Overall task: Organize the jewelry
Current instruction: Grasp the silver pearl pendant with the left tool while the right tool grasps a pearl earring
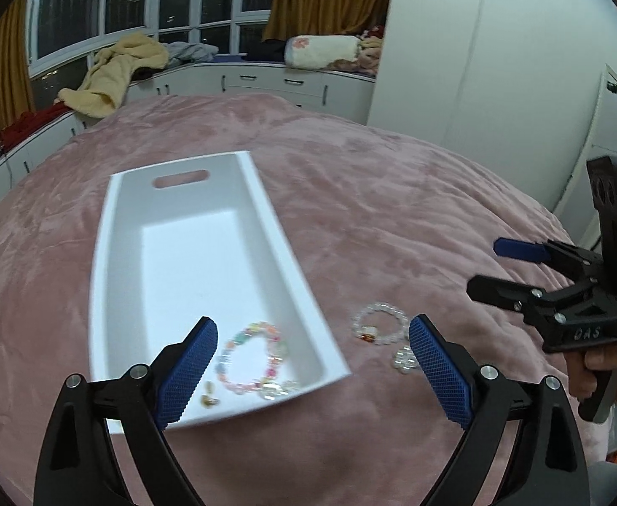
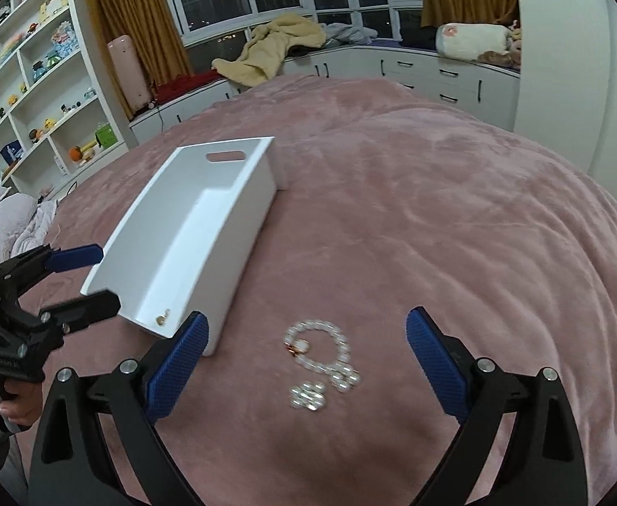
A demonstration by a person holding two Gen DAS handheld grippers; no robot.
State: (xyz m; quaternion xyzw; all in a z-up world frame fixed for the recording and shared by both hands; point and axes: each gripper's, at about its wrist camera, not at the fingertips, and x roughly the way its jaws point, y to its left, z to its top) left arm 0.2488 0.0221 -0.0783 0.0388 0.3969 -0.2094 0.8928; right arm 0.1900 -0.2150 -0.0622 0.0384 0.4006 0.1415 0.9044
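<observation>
Both tongs are spread wide with nothing between the blue textured pads. The left gripper (image 1: 312,362) hangs over the near end of the long white plastic tray with a slot handle (image 1: 173,177), and its left pad covers a bit of the tray floor. The right gripper (image 2: 306,358) sits above the clear beaded bracelet with a small gold-coloured charm (image 2: 319,343), which lies on the fuzzy pink blanket (image 2: 435,211) just right of the tray, not touching either pad. Next to that bracelet, on the near side, there's a small cluster of clear shiny beads (image 2: 308,396); can't tell if it's a separate piece or attached. Inside the tray at the near end lies a pastel multicoloured bead bracelet (image 1: 251,358), plus a tiny gold-coloured bit (image 1: 209,398) beside it, too small to identify, maybe an earring. From the right wrist view the tray wall hides the pastel bracelet entirely. Far back there's a window bench with a yellow fleece robe (image 1: 114,71) dumped on it, and white shelves (image 2: 34,97) far left, their contents blurry.
</observation>
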